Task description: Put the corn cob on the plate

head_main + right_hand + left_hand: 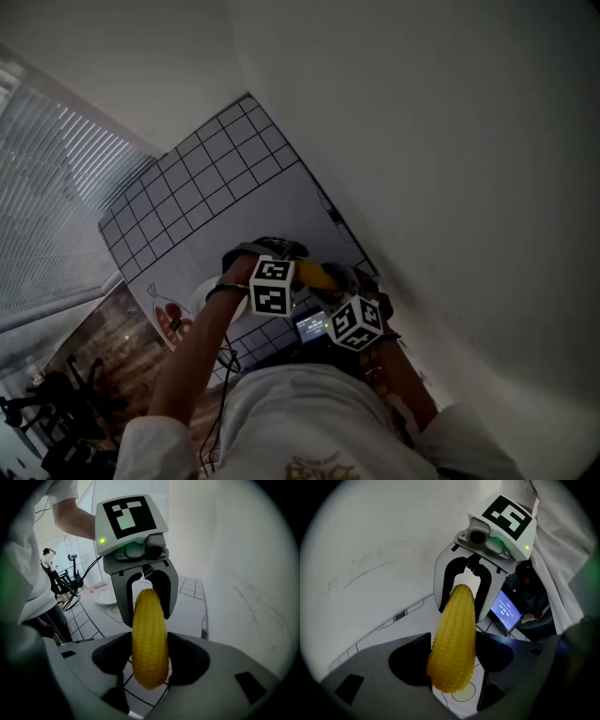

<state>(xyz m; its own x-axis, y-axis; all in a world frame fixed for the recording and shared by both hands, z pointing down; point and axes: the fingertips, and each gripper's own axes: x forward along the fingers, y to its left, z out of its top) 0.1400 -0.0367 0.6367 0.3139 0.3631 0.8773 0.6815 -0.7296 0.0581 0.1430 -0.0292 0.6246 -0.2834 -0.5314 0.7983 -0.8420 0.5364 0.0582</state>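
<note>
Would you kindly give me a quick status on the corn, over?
Left gripper, right gripper: each shut on one end of the corn. Corn held off the table. Plate beyond, nothing seen blocking.

The corn cob (453,639) is yellow and whole, its kernels in even rows; it is held clear of the desk, near the wall-side edge, one end pinched in the left gripper (453,663), the other in the right gripper (149,662); the plate (105,596) is white, round and shallow; it lies flat near the desk's left edge, well apart from the cob.
</note>
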